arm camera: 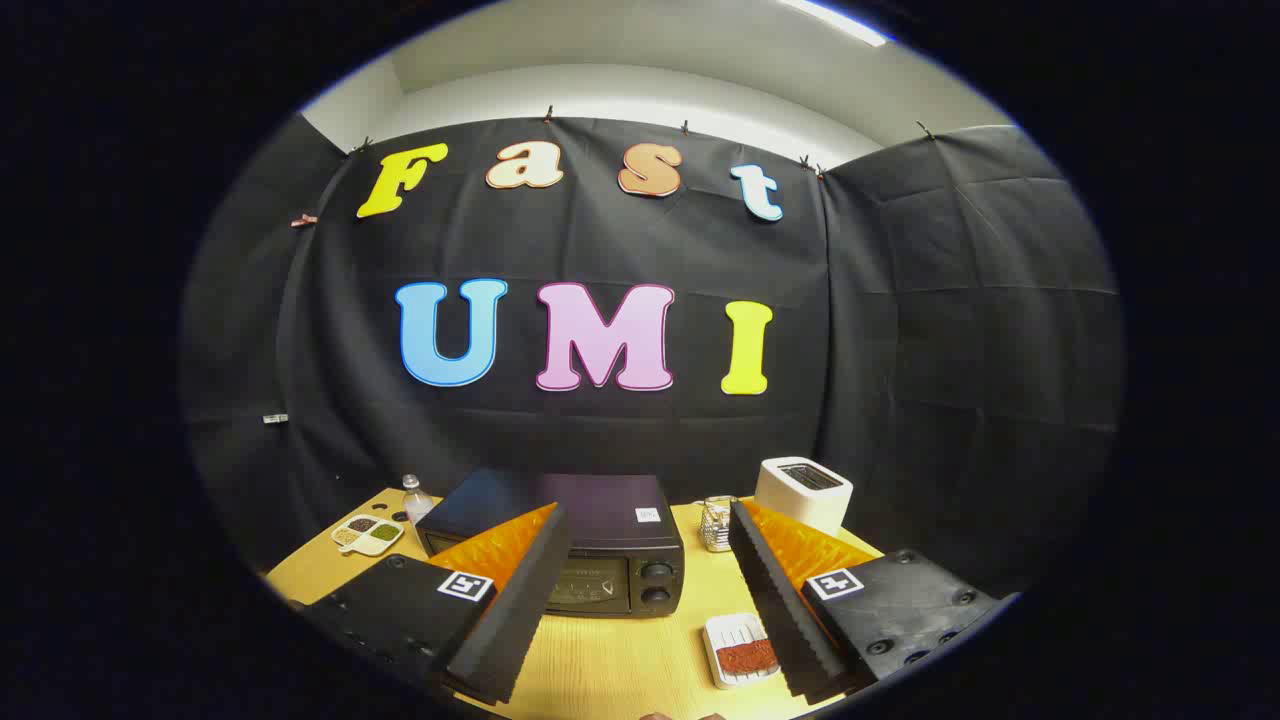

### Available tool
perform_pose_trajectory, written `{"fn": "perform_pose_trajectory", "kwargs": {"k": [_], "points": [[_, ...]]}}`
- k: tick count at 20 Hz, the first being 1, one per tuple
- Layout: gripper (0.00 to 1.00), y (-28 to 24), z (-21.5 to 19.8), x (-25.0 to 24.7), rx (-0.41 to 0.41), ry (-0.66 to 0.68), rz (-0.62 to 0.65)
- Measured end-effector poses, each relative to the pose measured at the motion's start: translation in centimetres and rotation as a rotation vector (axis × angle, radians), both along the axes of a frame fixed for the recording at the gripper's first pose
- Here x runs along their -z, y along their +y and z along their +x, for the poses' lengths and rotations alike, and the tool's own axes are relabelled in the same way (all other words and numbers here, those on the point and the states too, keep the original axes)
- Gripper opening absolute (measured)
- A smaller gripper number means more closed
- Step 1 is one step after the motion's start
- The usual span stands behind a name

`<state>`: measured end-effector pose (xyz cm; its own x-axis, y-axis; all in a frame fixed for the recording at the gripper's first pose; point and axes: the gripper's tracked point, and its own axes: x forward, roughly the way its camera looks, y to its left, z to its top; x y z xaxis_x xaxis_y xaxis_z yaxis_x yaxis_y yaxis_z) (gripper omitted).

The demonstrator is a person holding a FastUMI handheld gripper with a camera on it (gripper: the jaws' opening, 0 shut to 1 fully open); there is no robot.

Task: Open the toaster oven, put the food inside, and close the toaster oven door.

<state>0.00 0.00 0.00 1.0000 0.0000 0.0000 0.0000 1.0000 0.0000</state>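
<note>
A black toaster oven (pixel 590 545) stands on the wooden table (pixel 620 660) with its door shut and two knobs on its right side. It sits beyond my fingers, partly hidden behind the left finger (pixel 500 600). A small white tray with reddish food (pixel 742 652) lies on the table right beside the right finger (pixel 790 610), nearer than the oven. My gripper (pixel 645 520) is open and wide, held above the table with nothing between its fingers.
A white slot toaster (pixel 803 492) stands at the back right. A wire basket (pixel 716 523) sits between it and the oven. Behind the oven on the left are a clear bottle (pixel 415 497) and a divided white dish of spices (pixel 367 533).
</note>
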Motion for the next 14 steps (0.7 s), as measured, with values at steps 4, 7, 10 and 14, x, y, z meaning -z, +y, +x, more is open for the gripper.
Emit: {"fn": "perform_pose_trajectory", "kwargs": {"k": [4, 7, 10, 14], "points": [[0.97, 0.2, -0.5, 0.6, -0.003, 0.016, 0.003], [0.97, 0.3, -0.8, 1.2, -0.001, 0.031, 0.011], [0.98, 0.3, -1.0, 1.5, 0.004, 0.038, 0.017], [0.98, 0.3, -1.3, 1.6, 0.008, 0.044, 0.010]]}}
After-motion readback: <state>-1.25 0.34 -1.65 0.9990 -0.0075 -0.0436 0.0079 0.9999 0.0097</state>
